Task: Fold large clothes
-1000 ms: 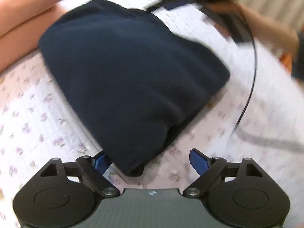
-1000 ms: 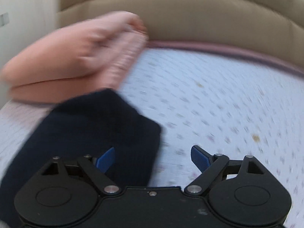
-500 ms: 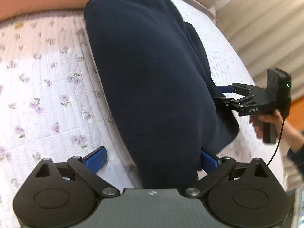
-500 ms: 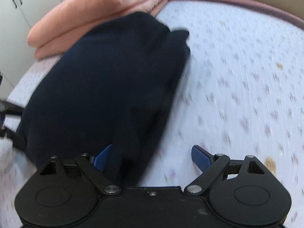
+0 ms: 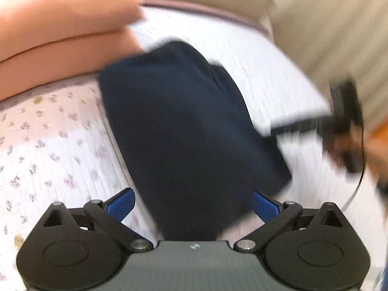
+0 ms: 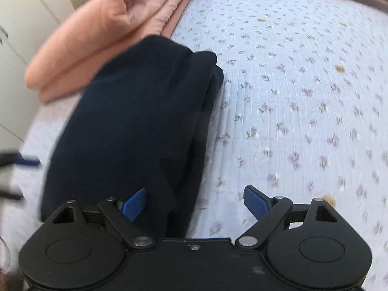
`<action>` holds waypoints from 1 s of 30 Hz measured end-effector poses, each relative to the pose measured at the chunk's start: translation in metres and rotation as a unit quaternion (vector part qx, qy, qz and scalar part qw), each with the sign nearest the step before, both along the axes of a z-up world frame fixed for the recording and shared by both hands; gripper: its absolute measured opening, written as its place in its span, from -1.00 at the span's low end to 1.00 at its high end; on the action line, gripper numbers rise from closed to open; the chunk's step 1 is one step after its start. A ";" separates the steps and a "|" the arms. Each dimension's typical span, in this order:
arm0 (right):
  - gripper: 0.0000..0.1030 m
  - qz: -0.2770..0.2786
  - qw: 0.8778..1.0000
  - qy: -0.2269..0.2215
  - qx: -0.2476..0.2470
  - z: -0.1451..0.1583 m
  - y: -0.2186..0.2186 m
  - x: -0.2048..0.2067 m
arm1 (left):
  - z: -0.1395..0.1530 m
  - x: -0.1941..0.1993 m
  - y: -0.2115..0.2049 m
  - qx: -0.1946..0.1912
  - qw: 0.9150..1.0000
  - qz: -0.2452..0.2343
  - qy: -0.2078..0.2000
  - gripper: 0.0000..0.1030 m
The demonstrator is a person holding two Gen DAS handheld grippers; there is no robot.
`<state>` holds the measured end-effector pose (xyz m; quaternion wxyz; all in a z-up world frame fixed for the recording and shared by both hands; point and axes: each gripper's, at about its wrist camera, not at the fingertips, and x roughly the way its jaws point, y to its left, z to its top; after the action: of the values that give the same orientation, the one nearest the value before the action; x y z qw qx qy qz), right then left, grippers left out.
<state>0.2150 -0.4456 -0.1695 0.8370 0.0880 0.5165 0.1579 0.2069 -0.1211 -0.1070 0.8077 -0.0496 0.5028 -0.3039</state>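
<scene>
Here we see the folded navy garment [image 6: 135, 126] on the floral quilt [image 6: 303, 101], the pink blanket [image 6: 109, 36] at its far end. Both our left gripper [image 5: 192, 205] and right gripper [image 6: 195, 202] hang spread wide, gripping nothing.

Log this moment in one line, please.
step: fold check | navy garment: folded on quilt, beside pink blanket | left gripper: open | right gripper: open

the folded garment [image 6: 135, 131] lies on the bed [image 6: 303, 101], stretching ahead of the right jaws from their left side; the folded blanket [image 6: 104, 38] lies beyond it, touching its far end.
</scene>
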 end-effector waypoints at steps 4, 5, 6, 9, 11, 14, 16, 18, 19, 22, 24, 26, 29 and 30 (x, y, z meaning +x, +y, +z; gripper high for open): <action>0.99 -0.019 0.999 -0.021 0.029 -0.003 0.003 0.016 | -0.010 0.041 -0.003 0.025 0.998 0.064 0.014 1.00; 0.99 -0.022 0.999 -0.019 0.041 -0.003 0.004 0.021 | -0.014 0.053 -0.005 0.023 0.998 0.063 0.019 1.00; 0.99 -0.023 0.998 -0.016 0.048 -0.004 0.005 0.025 | -0.017 0.057 -0.009 0.022 0.997 0.063 0.023 1.00; 0.99 -0.014 0.998 -0.017 0.066 -0.008 0.013 0.036 | -0.026 0.057 -0.023 0.020 0.997 0.069 0.032 0.97; 0.99 -0.013 0.996 -0.024 0.080 -0.006 0.017 0.038 | -0.032 0.065 -0.033 0.022 0.997 0.061 0.037 0.97; 0.99 -0.013 0.996 -0.026 0.084 -0.005 0.022 0.039 | -0.035 0.068 -0.041 0.031 0.997 0.055 0.034 1.00; 0.99 -0.004 0.997 -0.015 0.073 -0.008 0.025 0.041 | -0.039 0.071 -0.043 0.032 0.997 0.057 0.036 1.00; 0.99 0.004 0.998 -0.013 0.068 -0.010 0.026 0.038 | -0.042 0.074 -0.044 0.033 0.997 0.056 0.037 1.00; 0.99 0.005 0.998 -0.009 0.068 -0.010 0.025 0.036 | -0.043 0.075 -0.044 0.033 0.997 0.055 0.037 1.00; 0.99 -0.007 0.996 0.022 0.091 -0.020 0.022 0.038 | -0.043 0.075 -0.043 0.032 0.997 0.054 0.038 1.00; 1.00 -0.013 0.993 0.033 0.114 -0.027 0.020 0.039 | -0.045 0.076 -0.043 0.033 0.997 0.054 0.037 1.00; 1.00 -0.009 0.992 0.029 0.123 -0.029 0.020 0.039 | -0.046 0.077 -0.043 0.033 0.997 0.051 0.036 1.00; 1.00 0.005 0.992 0.016 0.125 -0.031 0.022 0.037 | -0.049 0.080 -0.041 0.028 0.997 0.051 0.040 1.00; 1.00 0.012 0.992 0.010 0.123 -0.031 0.023 0.037 | -0.050 0.082 -0.041 0.027 0.997 0.051 0.042 1.00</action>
<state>0.2516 -0.4225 -0.2005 0.8127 0.1855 0.5024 0.2295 0.2886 -0.1616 -0.1571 0.8014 -0.0663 0.5408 -0.2467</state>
